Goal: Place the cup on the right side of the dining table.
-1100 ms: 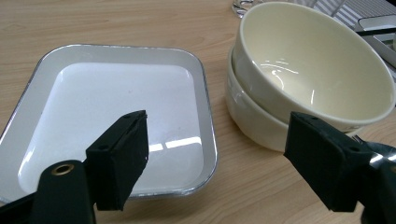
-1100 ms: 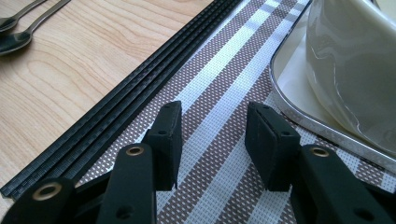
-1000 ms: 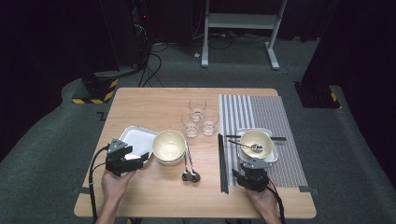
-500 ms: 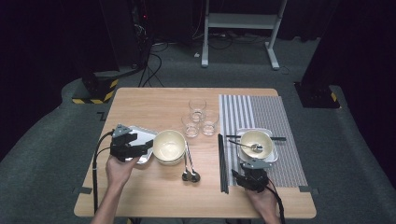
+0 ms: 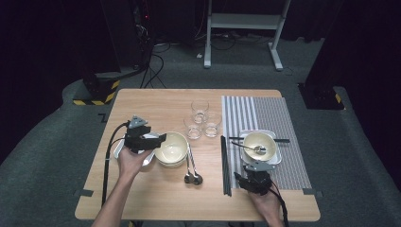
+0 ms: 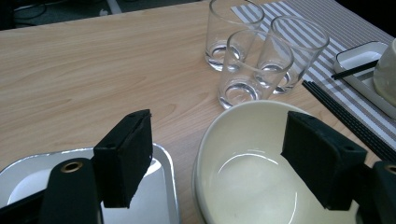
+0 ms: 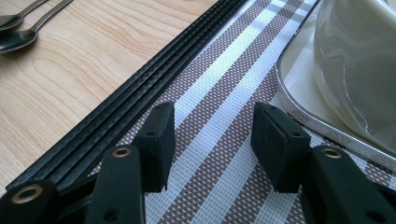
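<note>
1. Your left hand point(image 5: 130, 161) is holding the left gripper point(image 5: 158, 140) level above the shallow metal tray point(image 5: 150, 160) near the table's left edge. Its jaws are standing wide apart with nothing between them, pointing at the empty cream ceramic bowl point(image 5: 172, 149) just beside that tray.
2. Your right hand point(image 5: 265, 203) is resting near the table's front edge. The right gripper point(image 5: 251, 174) is lying low over the grey striped woven placemat point(image 5: 265, 111), its jaws parted and empty, just in front of the second metal tray point(image 5: 278, 156), which is carrying another cream bowl point(image 5: 260, 144) with a spoon in it.
3. Black chopsticks point(image 5: 225, 165) are lying along the placemat's left edge; two metal spoons point(image 5: 191, 174) are lying beside the empty bowl; three clear glass tumblers point(image 5: 202, 119) are standing together at the middle of the light wooden table point(image 5: 142, 101). Grey carpet and dark stands are surrounding it.
4. Since a second ago, your left gripper has risen off the tray's front corner and come across towards the bowl. Your right hand is staying put, and its jaws have just been opening, with nothing between them.
</note>
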`<state>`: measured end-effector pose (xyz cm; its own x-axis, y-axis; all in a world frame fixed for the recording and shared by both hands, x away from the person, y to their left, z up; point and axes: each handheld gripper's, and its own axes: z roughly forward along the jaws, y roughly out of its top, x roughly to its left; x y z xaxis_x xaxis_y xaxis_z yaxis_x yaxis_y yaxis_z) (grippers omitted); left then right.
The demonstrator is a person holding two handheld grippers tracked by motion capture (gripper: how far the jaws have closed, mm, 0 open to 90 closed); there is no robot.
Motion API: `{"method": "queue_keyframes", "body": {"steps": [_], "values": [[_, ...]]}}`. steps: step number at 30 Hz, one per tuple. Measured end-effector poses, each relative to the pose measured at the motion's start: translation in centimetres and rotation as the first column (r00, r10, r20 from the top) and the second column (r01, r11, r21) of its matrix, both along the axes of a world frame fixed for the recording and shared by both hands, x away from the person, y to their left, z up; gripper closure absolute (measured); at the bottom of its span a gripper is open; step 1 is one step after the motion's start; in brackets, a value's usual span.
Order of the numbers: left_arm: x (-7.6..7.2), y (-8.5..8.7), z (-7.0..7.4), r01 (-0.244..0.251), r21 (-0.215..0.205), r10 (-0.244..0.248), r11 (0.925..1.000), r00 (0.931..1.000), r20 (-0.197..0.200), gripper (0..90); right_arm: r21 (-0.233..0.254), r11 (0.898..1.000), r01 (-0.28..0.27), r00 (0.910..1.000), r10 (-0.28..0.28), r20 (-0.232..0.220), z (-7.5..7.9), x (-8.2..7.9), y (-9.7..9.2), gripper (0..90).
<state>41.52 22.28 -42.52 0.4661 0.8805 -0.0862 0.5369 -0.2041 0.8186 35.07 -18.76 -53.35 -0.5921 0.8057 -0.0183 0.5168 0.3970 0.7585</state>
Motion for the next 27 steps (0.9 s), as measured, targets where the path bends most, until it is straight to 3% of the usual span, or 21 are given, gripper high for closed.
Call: {"method": "queue_keyframes", "body": {"steps": [10,20,27], "values": [[1.6,-1.7,0.3,0.021,0.020,-0.021,0.9996,0.9998,0.001,25.8,-0.001,1.000,-0.005,1.0000,0.005,0.000,0.0,0.0,0.0,48.1],[3.0,-3.2,0.5,0.045,0.017,-0.044,0.9989,0.9986,-0.028,26.5,0.007,1.000,-0.009,0.9999,0.009,-0.006,0.0,0.0,0.0,46.1],[4.0,-4.4,0.4,0.075,0.045,-0.074,0.9961,0.9966,-0.038,25.9,0.010,1.000,-0.011,0.9999,0.011,-0.007,0.0,0.0,0.0,45.5]]}}
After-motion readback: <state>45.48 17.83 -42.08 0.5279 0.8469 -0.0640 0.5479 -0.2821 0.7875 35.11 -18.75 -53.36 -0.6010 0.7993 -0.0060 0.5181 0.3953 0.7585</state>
